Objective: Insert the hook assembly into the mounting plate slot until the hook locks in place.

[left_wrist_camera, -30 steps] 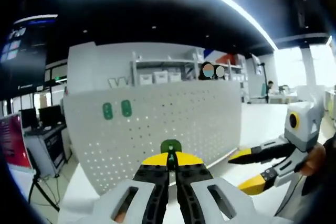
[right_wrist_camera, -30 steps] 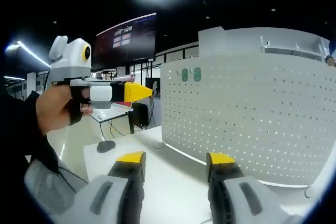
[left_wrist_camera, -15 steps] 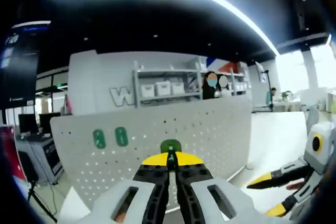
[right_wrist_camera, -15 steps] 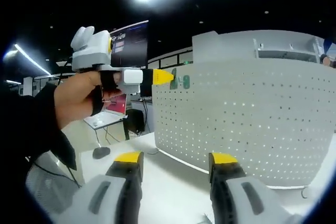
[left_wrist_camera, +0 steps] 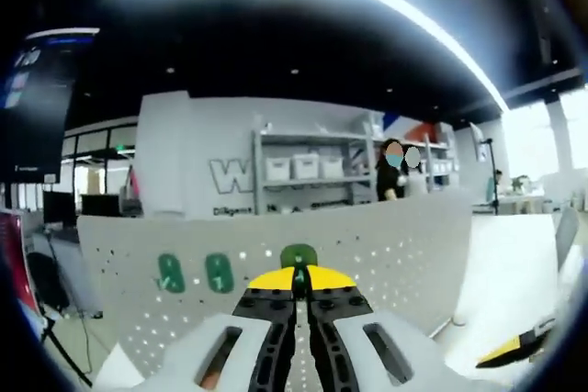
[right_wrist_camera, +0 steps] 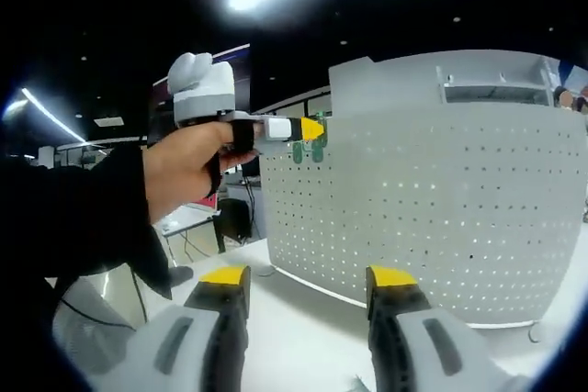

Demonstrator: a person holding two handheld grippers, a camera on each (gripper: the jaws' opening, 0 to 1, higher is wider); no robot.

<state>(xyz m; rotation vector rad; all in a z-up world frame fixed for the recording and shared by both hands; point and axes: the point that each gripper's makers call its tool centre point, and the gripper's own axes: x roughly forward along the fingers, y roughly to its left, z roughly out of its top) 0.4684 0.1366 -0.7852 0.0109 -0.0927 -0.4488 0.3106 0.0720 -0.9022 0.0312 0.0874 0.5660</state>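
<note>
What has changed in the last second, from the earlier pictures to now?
The left tool, shut on a green hook, has moved up to the white pegboard; in the right gripper view its yellow tip now sits beside the two green hooks already mounted there. Nothing was taken or let go. The right tool stays open and low over the table, and the pegboard and mounted hooks stand as before.
</note>
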